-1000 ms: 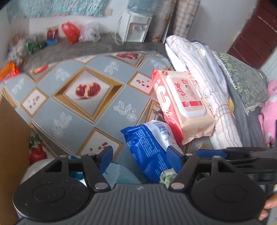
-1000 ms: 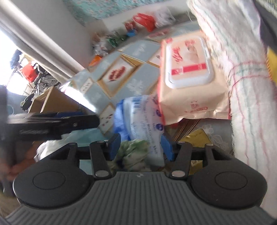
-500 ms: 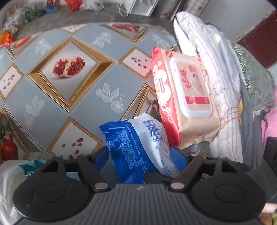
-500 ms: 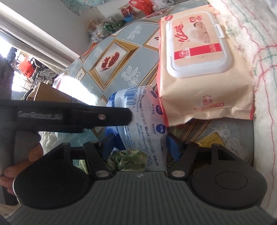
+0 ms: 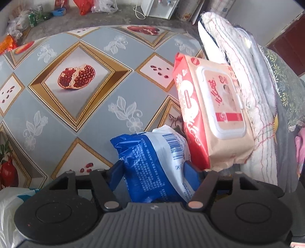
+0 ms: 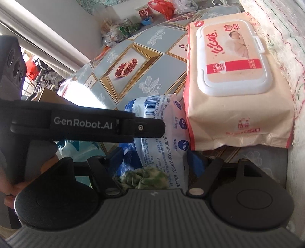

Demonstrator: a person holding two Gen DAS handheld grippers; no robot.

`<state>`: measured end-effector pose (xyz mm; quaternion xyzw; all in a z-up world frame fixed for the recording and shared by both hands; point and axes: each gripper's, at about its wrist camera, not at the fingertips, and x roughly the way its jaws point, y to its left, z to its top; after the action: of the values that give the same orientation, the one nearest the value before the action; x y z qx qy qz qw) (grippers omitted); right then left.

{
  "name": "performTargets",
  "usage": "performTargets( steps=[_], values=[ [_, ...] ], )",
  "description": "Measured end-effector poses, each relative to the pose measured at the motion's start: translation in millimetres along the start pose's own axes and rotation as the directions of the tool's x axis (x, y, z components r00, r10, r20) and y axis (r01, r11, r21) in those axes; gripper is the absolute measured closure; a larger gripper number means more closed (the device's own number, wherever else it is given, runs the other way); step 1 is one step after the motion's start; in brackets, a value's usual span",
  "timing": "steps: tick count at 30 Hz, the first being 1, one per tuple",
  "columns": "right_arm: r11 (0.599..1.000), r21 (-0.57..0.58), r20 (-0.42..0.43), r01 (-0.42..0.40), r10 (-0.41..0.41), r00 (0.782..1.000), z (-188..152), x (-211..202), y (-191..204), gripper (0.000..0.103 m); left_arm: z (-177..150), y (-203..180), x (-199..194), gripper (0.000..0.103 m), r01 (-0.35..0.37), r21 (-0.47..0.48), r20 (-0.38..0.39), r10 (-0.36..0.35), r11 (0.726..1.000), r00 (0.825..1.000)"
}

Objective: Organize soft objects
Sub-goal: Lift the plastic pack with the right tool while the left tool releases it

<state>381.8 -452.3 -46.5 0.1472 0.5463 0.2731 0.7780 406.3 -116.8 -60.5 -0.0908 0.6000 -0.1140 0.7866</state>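
A blue-and-white tissue pack (image 5: 152,164) stands tilted on the patterned tablecloth (image 5: 76,95), leaning toward a pink wet-wipes pack (image 5: 215,118). My left gripper (image 5: 155,166) has its jaws closing, and both blue pads lie against the tissue pack's sides. In the right wrist view the same tissue pack (image 6: 162,133) and a crumpled green cloth (image 6: 141,177) sit between my right gripper's (image 6: 158,154) jaws, which are opening and stand off the pack. The left tool's black arm (image 6: 85,126) crosses in front of the pack. The wet-wipes pack (image 6: 234,80) lies just beyond.
Folded white blankets (image 5: 238,63) are stacked right of the wipes, against the table's edge. A white plastic bag (image 5: 7,206) lies at the near left. A person's hand (image 6: 11,190) grips the left tool. Bags and a water dispenser (image 5: 158,7) stand on the floor beyond.
Both grippers have sunk toward the table. My left gripper came round the tissue pack and narrowed on it. My right gripper's jaws have widened off the pack and green cloth.
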Motion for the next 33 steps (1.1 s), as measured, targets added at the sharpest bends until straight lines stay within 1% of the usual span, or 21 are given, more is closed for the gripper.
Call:
performTargets(
  steps=[4,8,14,16,18,20,22,24,28,33],
  values=[
    [1.000,0.015,0.020,-0.028,0.027,0.999,-1,-3,-4,0.032,-2,0,-8,0.040,0.018,0.002,0.017,-0.018,1.000,1.000],
    [0.999,0.012,0.061,-0.046,0.045,0.997,-3,-12,-8,0.032,-7,-4,-25,0.043,0.045,0.023,0.059,-0.046,0.999,0.997],
    [0.998,0.006,0.112,-0.064,0.063,0.992,-4,-21,-8,0.032,-10,-5,-48,0.043,0.089,0.007,0.104,-0.090,0.996,0.991],
    [0.997,-0.006,0.131,-0.073,0.073,0.989,-4,-24,-6,0.033,-11,-6,-57,0.046,0.105,0.005,0.129,-0.104,0.994,0.986],
    [0.998,-0.027,0.156,-0.057,0.060,0.986,-4,-30,-3,0.032,-12,-6,-66,0.051,0.136,0.008,0.150,-0.136,0.991,0.979],
    [0.998,-0.049,0.180,-0.049,0.057,0.982,-3,-34,-1,0.032,-11,-8,-74,0.051,0.153,0.017,0.164,-0.154,0.988,0.974],
    [0.997,-0.059,0.193,-0.041,0.052,0.980,-2,-36,1,0.032,-12,-10,-76,0.051,0.152,0.028,0.171,-0.155,0.988,0.973],
    [0.997,-0.073,0.195,-0.023,0.037,0.980,-2,-35,4,0.032,-12,-8,-75,0.051,0.158,0.011,0.168,-0.157,0.987,0.973],
    [0.995,-0.098,0.194,0.008,0.011,0.981,-6,-32,9,0.030,-15,-8,-73,0.051,0.177,0.005,0.161,-0.175,0.984,0.971],
    [0.994,-0.108,0.193,0.019,0.003,0.981,-5,-31,11,0.027,-16,-10,-78,0.051,0.213,0.011,0.164,-0.212,0.977,0.963]
  ],
)
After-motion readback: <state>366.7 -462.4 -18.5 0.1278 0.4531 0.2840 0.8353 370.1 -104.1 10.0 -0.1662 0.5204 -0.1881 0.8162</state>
